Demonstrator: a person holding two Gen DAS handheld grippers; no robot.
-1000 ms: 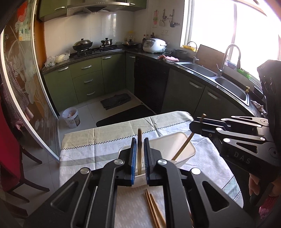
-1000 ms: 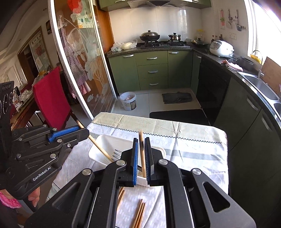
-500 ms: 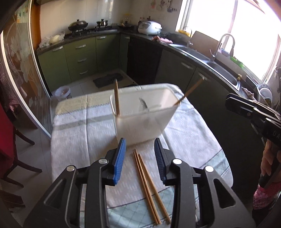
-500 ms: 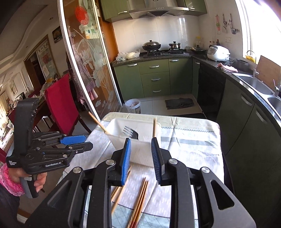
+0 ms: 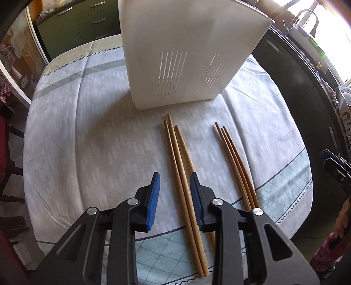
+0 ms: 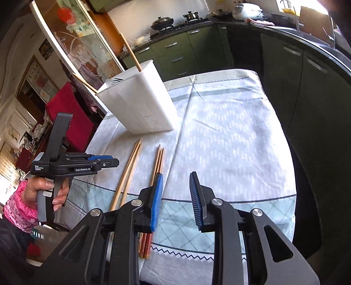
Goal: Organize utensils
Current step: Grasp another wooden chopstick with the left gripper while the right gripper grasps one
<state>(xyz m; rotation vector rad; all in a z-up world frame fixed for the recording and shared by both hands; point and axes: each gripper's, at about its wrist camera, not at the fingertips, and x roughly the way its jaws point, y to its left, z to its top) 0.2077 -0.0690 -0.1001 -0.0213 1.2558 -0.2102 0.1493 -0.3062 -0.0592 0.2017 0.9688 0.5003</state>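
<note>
**Both grippers open above the chopsticks**

The left hand-held gripper (image 5: pixel 174 197) hangs with jaws parted, having just closed slightly, straddling the pale chopsticks (image 5: pixel 182 175) without pinching them. The right hand-held gripper (image 6: pixel 176 197) gapes over bare cloth beside the darker chopsticks (image 6: pixel 158 163). Both bundles lie near the desk's (image 6: pixel 230 131) front edge, before the white utensil bin (image 5: pixel 188 54).

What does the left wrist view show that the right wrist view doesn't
Only the left wrist view shows the left gripper open, straddling the pale chopsticks, and the faucet. Only the right wrist view shows two chopsticks standing in the bin, the hand, the stove pots, and the right gripper open over bare cloth. Both show the bin, both chopstick bundles and the tablecloth.
</note>
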